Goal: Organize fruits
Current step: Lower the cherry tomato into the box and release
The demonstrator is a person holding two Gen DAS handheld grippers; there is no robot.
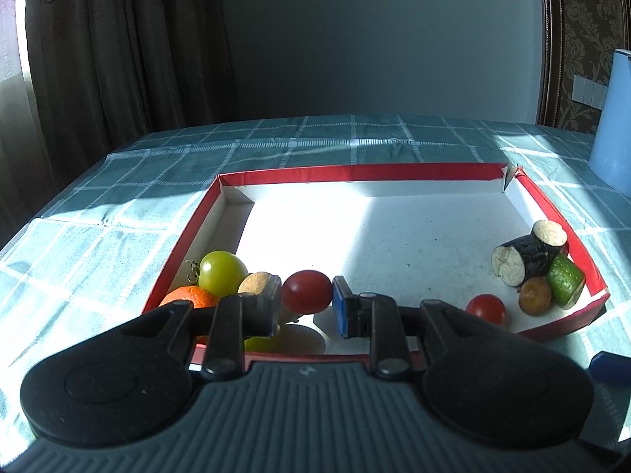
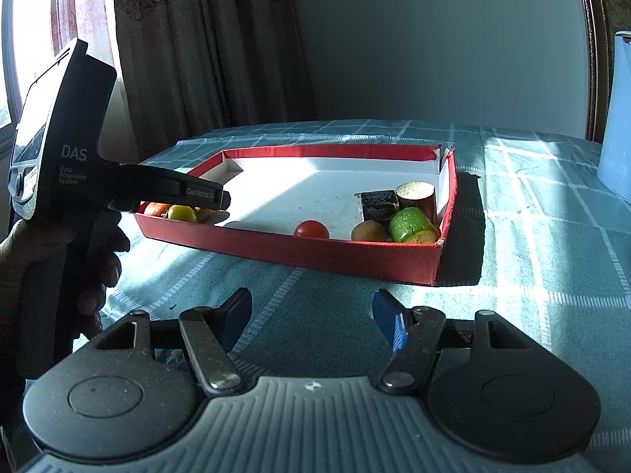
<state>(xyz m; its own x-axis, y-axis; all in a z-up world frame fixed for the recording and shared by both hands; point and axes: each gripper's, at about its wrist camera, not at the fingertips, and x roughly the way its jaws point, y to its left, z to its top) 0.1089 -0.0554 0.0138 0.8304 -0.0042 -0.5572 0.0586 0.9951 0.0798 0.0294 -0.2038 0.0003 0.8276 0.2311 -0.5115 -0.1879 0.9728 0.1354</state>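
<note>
A shallow red tray (image 1: 355,169) with a white floor lies on the checked cloth. My left gripper (image 1: 307,304) is shut on a red cherry tomato (image 1: 307,289), held just above the tray's near-left part. Close by on the left sit a green tomato (image 1: 221,272), an orange (image 1: 189,297) and a tan fruit (image 1: 255,282). A second red tomato (image 1: 486,308) lies at the near right, by a brown fruit (image 1: 534,295), a cucumber piece (image 1: 566,282) and dark cane pieces (image 1: 528,256). My right gripper (image 2: 311,323) hangs open and empty over the cloth, in front of the tray (image 2: 315,252).
A pale blue jug (image 2: 619,118) stands at the right on the table. In the right wrist view a hand (image 2: 15,244) holds the left gripper's body (image 2: 59,138) at the left, hiding the held tomato. Curtains and a wall stand behind the table.
</note>
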